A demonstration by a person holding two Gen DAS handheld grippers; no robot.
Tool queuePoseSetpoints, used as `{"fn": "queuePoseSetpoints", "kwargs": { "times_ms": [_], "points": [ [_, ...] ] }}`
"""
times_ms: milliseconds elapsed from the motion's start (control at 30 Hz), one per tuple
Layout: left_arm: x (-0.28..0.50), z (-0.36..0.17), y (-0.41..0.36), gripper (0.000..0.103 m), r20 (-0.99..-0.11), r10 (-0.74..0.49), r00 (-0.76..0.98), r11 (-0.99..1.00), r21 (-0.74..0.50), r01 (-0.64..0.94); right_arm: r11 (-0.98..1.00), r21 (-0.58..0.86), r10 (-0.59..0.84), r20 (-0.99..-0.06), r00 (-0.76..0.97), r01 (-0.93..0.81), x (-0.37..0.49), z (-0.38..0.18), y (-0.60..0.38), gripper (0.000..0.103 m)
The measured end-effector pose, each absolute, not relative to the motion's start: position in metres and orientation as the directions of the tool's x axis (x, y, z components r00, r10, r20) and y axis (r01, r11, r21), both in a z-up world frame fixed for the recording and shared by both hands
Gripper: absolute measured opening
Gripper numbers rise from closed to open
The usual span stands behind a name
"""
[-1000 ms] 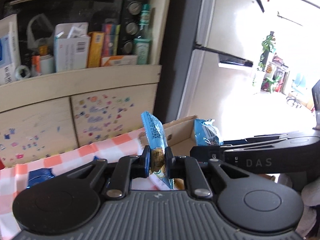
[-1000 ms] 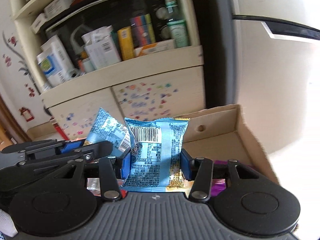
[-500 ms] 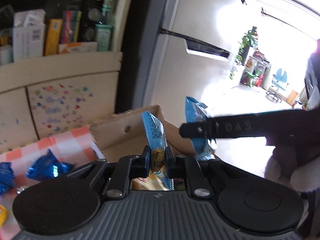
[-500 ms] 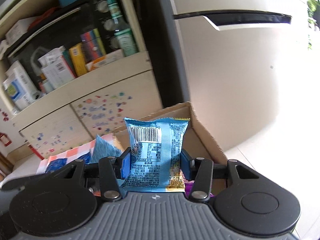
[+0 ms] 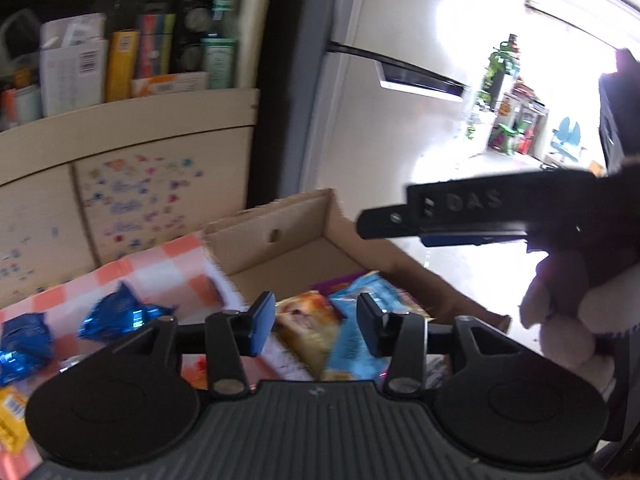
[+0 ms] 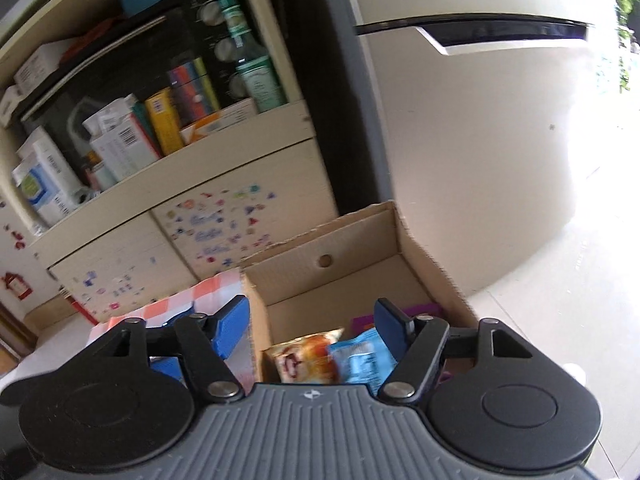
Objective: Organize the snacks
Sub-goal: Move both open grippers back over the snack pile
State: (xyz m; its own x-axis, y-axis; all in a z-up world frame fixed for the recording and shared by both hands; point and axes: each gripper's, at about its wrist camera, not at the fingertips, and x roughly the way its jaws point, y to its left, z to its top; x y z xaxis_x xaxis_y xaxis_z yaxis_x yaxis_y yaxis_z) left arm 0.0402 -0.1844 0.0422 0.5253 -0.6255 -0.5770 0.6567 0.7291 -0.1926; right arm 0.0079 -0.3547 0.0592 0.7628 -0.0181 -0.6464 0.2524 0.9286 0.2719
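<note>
My left hand-held gripper (image 5: 316, 322) hangs over the near end of the cardboard box (image 5: 280, 236), its jaws spread with nothing pinched between them; they have just been opening. Below the gap lie an orange snack packet (image 5: 308, 320) and a light blue snack packet (image 5: 360, 344), both down in the box and touching each other. A strip of purple wrapper (image 5: 332, 282) shows just behind them.

My right hand-held gripper (image 6: 312, 330) is also spread and empty, its jaws having just opened too. It sits above the same box, with its left blue pad outside the box wall, over the checked cloth (image 6: 192, 300), and its right pad over the inside. In the left wrist view this gripper shows as a dark bar reaching in from the right, held by my right hand (image 5: 560, 320).

The far half of the box floor is bare cardboard, and a round hole pierces the back wall.

On the counter, left of the box, two shiny blue wrapped sweets (image 5: 120, 312) rest on the orange-and-white cloth, and a yellow packet (image 5: 10, 416) lies at the picture's left edge.
</note>
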Motion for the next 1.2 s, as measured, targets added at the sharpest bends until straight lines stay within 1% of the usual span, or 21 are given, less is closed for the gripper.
{"fn": "queuePoseSetpoints", "kwargs": {
  "times_ms": [100,300,367,433,500,600,733,867,967,1100,1200],
  "points": [
    [0.046,0.043,-0.167,0.050,-0.602,-0.589,0.540,0.759,-0.181,0.626,0.938,0.267,0.006,-0.646,0.763,0.219,0.010,0.059,-0.346,0.078],
    [0.062,0.045,-0.128,0.051,-0.646,-0.506,0.572,0.820,-0.154,0.552,0.955,0.263,0.069,-0.639,0.766,0.133,0.015,0.060,-0.327,0.079],
    [0.068,0.046,-0.112,0.054,-0.655,-0.474,0.589,0.842,-0.143,0.519,0.959,0.263,0.091,-0.637,0.766,0.105,0.018,0.060,-0.320,0.080],
    [0.075,0.045,-0.097,0.059,-0.665,-0.448,0.597,0.861,-0.141,0.489,0.962,0.263,0.113,-0.637,0.762,0.078,0.020,0.059,-0.312,0.084],
    [0.082,0.045,-0.081,0.060,-0.675,-0.423,0.604,0.877,-0.139,0.460,0.965,0.258,0.136,-0.640,0.756,0.044,0.023,0.057,-0.304,0.084],
    [0.090,0.044,-0.061,0.062,-0.686,-0.376,0.623,0.900,-0.108,0.423,0.965,0.264,0.177,-0.653,0.737,0.002,0.027,0.052,-0.291,0.084],
    [0.102,0.038,-0.038,0.068,-0.699,-0.326,0.637,0.919,-0.075,0.388,0.964,0.255,0.232,-0.691,0.684,-0.069,0.034,0.041,-0.271,0.085],
    [0.121,0.021,-0.013,0.069,-0.735,-0.274,0.620,0.947,-0.092,0.309,0.964,0.252,0.247,-0.733,0.634,-0.084,0.043,0.024,-0.255,0.085],
    [0.136,0.003,0.003,0.069,-0.772,-0.254,0.582,0.961,-0.130,0.246,0.961,0.261,0.263,-0.760,0.594,-0.092,0.050,0.012,-0.245,0.087],
    [0.153,-0.020,0.017,0.070,-0.810,-0.234,0.537,0.971,-0.171,0.166,0.969,0.238,0.233,-0.799,0.555,-0.064,0.061,-0.004,-0.235,0.088],
    [0.163,-0.037,0.022,0.070,-0.829,-0.214,0.516,0.977,-0.178,0.118,0.973,0.227,0.218,-0.819,0.532,-0.049,0.067,-0.014,-0.230,0.088]
  ]
}}
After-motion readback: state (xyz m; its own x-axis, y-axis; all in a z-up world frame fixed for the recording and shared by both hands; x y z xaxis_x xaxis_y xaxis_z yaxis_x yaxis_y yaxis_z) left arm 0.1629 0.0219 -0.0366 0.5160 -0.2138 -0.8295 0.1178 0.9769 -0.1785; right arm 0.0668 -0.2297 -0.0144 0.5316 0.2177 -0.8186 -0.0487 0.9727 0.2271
